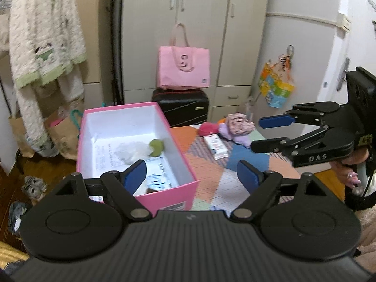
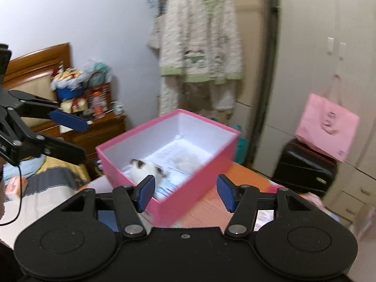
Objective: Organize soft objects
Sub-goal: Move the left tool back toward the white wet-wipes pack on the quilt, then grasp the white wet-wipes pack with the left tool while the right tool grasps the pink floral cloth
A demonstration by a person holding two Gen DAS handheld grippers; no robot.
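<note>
A pink box (image 1: 162, 193) with a white inside stands on the patterned table; it also shows in the right wrist view (image 2: 188, 199). In it lie a white fluffy item (image 1: 131, 151), a green soft ball (image 1: 157, 146) and a white plush with brown patches (image 2: 146, 168). On the table beyond lie a red soft item (image 1: 208, 128), a purple cloth (image 1: 237, 136), a pink patterned cloth (image 1: 239, 122) and a white packet (image 1: 216, 146). My left gripper (image 1: 191, 176) is open and empty over the box's near corner. My right gripper (image 2: 185, 191) is open and empty above the box; it also shows in the left wrist view (image 1: 263, 132).
A pink bag (image 1: 184, 68) sits on a black suitcase (image 1: 181, 107) before the wardrobe. A fluffy robe (image 1: 44, 47) hangs at the left. Paper bags (image 1: 61, 134) stand on the floor. A wooden nightstand (image 2: 94, 127) with clutter and a bed (image 2: 42, 176) lie left.
</note>
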